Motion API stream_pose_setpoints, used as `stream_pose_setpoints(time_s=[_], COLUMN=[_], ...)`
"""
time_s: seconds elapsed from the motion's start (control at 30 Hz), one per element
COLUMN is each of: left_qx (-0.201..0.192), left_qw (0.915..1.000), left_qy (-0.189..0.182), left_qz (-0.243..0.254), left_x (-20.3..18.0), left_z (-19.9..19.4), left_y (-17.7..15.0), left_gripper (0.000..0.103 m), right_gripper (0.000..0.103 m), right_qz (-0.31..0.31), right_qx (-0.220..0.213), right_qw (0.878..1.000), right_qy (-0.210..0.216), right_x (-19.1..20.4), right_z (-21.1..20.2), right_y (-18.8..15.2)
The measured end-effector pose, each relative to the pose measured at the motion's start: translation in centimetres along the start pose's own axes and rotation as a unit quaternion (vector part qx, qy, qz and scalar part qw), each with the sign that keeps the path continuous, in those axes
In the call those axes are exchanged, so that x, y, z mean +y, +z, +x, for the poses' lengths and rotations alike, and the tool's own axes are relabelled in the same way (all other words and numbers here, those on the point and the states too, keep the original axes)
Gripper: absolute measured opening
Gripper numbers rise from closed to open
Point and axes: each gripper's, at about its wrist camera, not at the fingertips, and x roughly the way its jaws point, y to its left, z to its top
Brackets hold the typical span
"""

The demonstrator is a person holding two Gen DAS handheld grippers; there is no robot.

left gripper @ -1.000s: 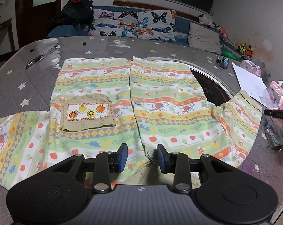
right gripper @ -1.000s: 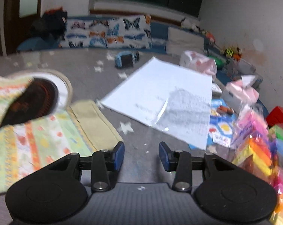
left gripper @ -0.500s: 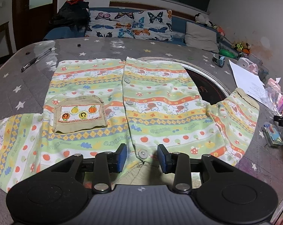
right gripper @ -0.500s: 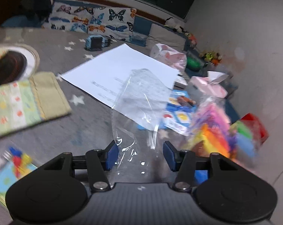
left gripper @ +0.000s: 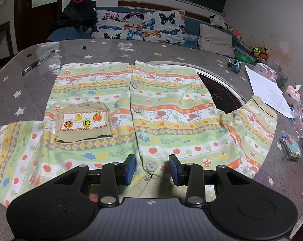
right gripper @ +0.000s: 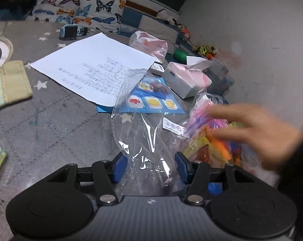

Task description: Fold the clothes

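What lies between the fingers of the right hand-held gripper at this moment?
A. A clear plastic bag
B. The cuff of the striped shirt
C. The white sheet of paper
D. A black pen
A: in the right wrist view a clear plastic bag lies between the open fingers of the right hand-held gripper, while the white sheet of paper lies farther away on the table.
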Motion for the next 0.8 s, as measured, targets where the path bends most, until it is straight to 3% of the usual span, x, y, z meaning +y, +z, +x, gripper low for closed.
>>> stream_pose_setpoints(time_s=[0.4,0.8], left_qx=[-0.005,-0.006], left_qw=[1.0000,0.9999], left_qy=[-0.003,-0.006], left_qz=[0.006,0.009], left_x=[-0.3,-0.3], left_z=[-0.7,-1.3], left_y=[0.3,-0.2], left_gripper=[0.042,0.042], right_gripper=[0.054,0.054], right_qz=[-0.014,-0.093], right_qx=[-0.081,-0.075], right_qw=[0.995,0.976], right_qy=[0.057,0.184], right_x=[2.6,11.0], right_z=[-6.6,-8.4], right_y=[2.3,1.9])
